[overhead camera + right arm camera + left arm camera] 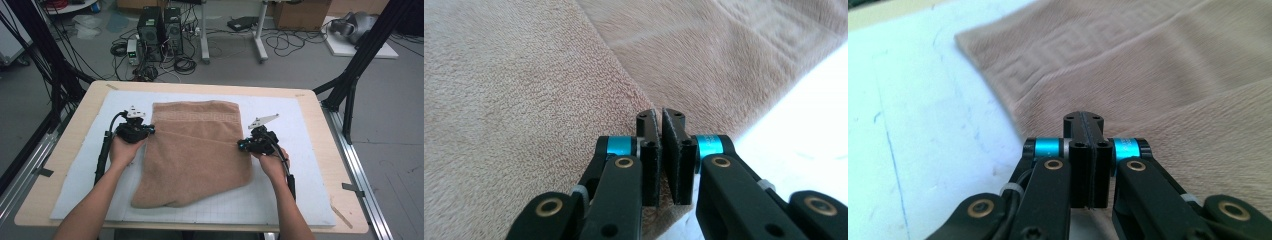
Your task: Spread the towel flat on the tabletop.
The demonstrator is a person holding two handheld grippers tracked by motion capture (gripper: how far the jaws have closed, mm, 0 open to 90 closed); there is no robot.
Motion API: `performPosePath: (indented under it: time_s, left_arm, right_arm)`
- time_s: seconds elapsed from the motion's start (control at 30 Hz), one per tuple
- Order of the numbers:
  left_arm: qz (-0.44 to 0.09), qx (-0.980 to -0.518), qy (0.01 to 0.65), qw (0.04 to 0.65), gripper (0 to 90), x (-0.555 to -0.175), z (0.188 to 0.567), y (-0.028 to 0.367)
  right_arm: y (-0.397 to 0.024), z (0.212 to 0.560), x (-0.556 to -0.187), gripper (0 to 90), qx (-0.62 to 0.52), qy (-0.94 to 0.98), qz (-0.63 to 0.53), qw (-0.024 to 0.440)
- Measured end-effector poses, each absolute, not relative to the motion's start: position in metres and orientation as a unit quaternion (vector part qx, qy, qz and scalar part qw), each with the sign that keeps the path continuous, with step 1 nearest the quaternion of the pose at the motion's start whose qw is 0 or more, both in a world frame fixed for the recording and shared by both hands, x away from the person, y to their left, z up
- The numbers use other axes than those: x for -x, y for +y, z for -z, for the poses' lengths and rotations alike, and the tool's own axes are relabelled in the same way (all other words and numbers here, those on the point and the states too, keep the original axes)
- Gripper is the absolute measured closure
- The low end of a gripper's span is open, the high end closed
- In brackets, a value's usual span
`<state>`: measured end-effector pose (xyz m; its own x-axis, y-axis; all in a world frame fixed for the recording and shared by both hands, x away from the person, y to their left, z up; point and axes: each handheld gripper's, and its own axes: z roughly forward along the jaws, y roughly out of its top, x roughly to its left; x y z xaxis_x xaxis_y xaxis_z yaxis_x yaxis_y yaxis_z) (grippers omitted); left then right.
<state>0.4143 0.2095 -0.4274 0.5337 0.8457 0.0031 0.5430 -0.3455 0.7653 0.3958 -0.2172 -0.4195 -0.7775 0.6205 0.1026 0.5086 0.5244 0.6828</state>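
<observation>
Black left gripper (1083, 120) with cyan collars, brass screws, black jaws.

High view sits up above the person's side of the bench (60, 150), looking forward and down, far enough back to catch the whole top plus the floor behind. The left claw (148, 131) view rides right on the tool, skimming low along its jaws at the tan towel (1148, 75) from super close. Right claw (241, 145) view is the same deal (mirrored, from the other edge). All three share that towel and the white mat (913, 125) under it.
</observation>
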Motion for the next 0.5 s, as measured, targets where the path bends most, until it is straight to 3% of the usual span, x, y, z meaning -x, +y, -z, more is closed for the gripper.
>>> performPosePath:
  time_s: [0.07, 0.23, 0.5]
  left_arm:
    - [-0.199, -0.801, 0.430, 0.366, 88.4, -0.414, 0.429, 0.209]
    - [-0.183, -0.795, 0.427, 0.390, 75.8, -0.407, 0.418, 0.215]
    - [-0.177, -0.807, 0.388, 0.410, 61.9, -0.377, 0.399, 0.224]
  right_arm:
    - [-0.214, 0.424, -0.397, 83.7, -0.325, 0.874, -0.355, 0.072]
    - [-0.217, 0.413, -0.390, 73.4, -0.317, 0.865, -0.380, 0.084]
    - [-0.218, 0.390, -0.358, 61.0, -0.274, 0.867, -0.405, 0.092]
